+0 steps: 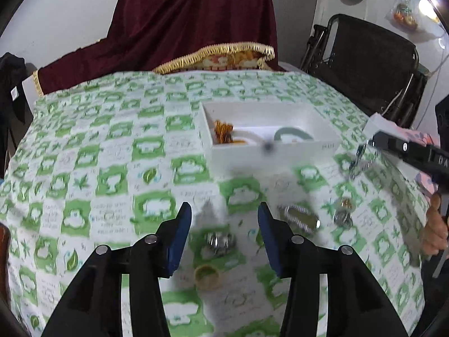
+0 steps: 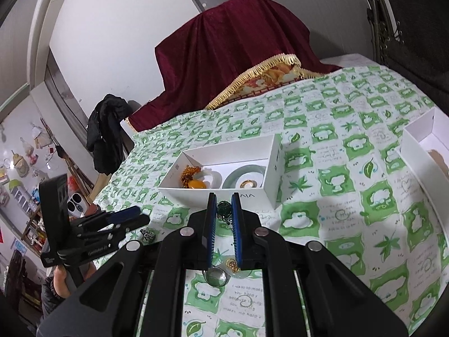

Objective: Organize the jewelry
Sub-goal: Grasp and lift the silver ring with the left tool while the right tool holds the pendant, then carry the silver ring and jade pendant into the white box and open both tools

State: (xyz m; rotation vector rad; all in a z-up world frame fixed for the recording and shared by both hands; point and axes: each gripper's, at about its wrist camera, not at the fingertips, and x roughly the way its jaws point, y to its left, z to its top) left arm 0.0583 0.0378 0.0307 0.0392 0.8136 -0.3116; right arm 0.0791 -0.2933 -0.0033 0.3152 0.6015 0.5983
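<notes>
The open white cardboard box already holds several pieces; rings and pendants lie before it. The left gripper stands part-open and empty. The right gripper pinches a dark green filigree pendant on its chain.

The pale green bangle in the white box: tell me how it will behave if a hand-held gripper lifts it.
The pale green bangle looks like a rigid, glossy stone ring, so it probably stays stiff and may slip between pads. It lies flat in the white box, so it seems unlikely to roll there. If it is stone, it may crack when dropped.
</notes>
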